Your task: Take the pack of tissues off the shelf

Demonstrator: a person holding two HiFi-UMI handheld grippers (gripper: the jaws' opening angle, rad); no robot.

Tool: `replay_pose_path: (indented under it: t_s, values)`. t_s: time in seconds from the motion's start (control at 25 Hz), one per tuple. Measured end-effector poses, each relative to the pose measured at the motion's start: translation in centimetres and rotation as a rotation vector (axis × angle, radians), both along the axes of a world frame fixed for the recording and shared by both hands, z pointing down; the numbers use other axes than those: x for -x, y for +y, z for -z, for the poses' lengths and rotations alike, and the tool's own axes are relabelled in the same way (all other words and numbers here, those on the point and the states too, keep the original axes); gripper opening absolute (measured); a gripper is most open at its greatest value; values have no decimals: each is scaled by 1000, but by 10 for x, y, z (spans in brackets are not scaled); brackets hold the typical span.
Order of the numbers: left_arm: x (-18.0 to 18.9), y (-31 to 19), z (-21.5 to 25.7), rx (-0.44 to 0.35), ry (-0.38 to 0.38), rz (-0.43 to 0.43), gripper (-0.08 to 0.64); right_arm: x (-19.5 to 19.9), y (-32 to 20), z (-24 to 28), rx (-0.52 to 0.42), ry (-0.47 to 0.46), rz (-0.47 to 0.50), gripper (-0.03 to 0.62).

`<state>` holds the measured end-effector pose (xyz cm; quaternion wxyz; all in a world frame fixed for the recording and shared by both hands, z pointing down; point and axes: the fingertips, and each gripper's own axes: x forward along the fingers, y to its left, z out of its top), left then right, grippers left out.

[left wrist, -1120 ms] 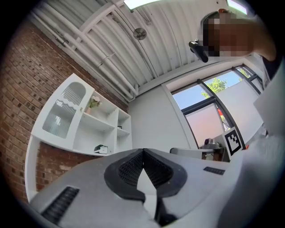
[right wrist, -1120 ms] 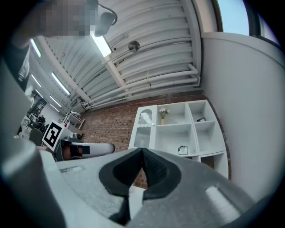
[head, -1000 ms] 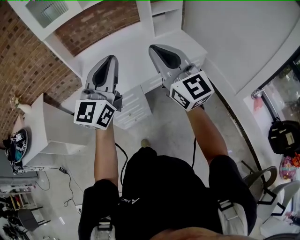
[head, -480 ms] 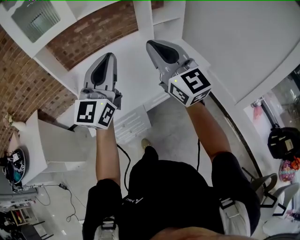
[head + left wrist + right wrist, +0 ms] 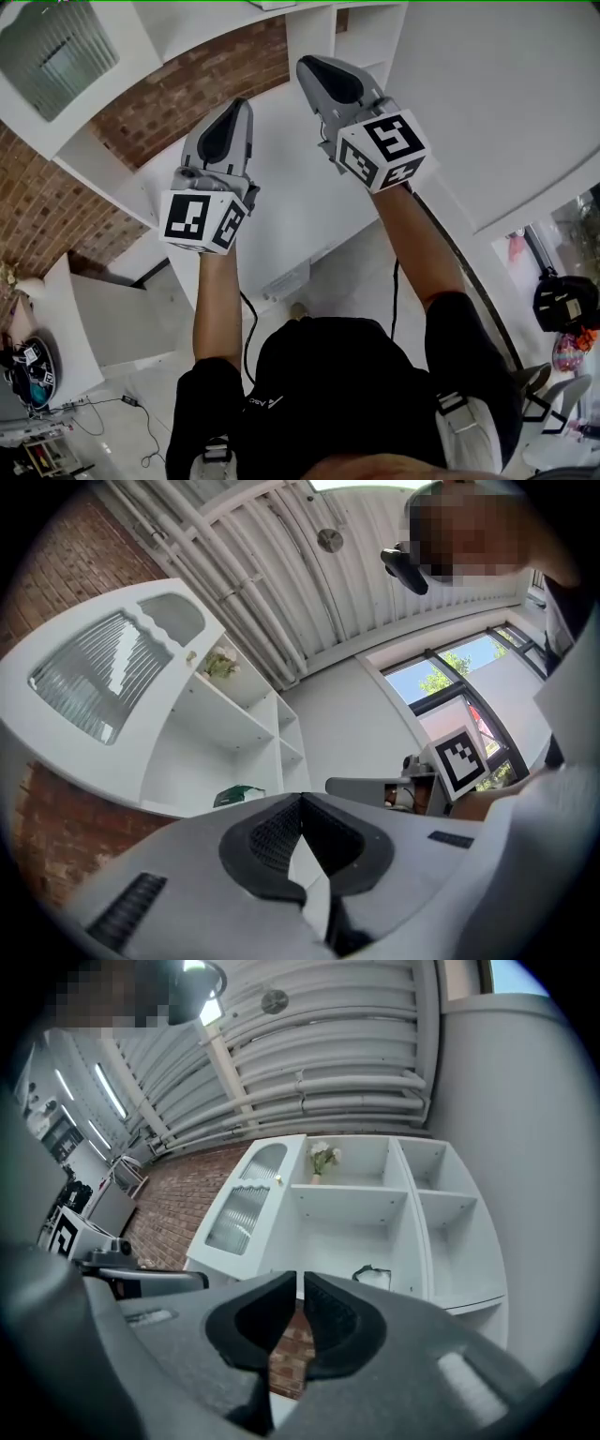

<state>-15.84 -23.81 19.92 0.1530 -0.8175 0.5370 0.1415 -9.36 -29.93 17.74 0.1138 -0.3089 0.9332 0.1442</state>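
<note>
The pack of tissues, dark green with a pale face, lies on the lower middle shelf of a white shelf unit. It also shows small in the left gripper view as the tissue pack. Both grippers are raised toward the shelves and well short of the pack. My left gripper is shut and empty, its tips touching at the left gripper. My right gripper holds nothing; the jaws of the right gripper are just starting to part, with only a thin slit between them. The head view does not show the pack.
A frosted-glass cabinet door hangs left of the shelves, with a small vase of flowers on the top shelf. A brick wall lies behind. A white counter stands under the grippers. A black bag and chairs are at the right.
Both grippers have risen and moved forward toward the shelf unit. The view has tilted up, so the counter and floor have slid down the picture.
</note>
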Motion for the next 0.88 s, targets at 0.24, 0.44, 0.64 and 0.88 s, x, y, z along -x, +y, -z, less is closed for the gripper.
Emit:
replay_pose_path:
  t_s: [0.24,0.44,0.64,0.88]
  values:
    - [30,-52,-3,0,-16,-26,-2,35,-71,9,38,9,-55,106]
    - [40,-81,-8,11,-15,-29,-2,52,-127,16,99,5,-80,220]
    - [43,-108,-8,12,-1,-32,-2,62,-179,26,135,10,-121,316]
    - [45,-138,-6,16,19,-28,-2,76,-238,36,179,24,-162,398]
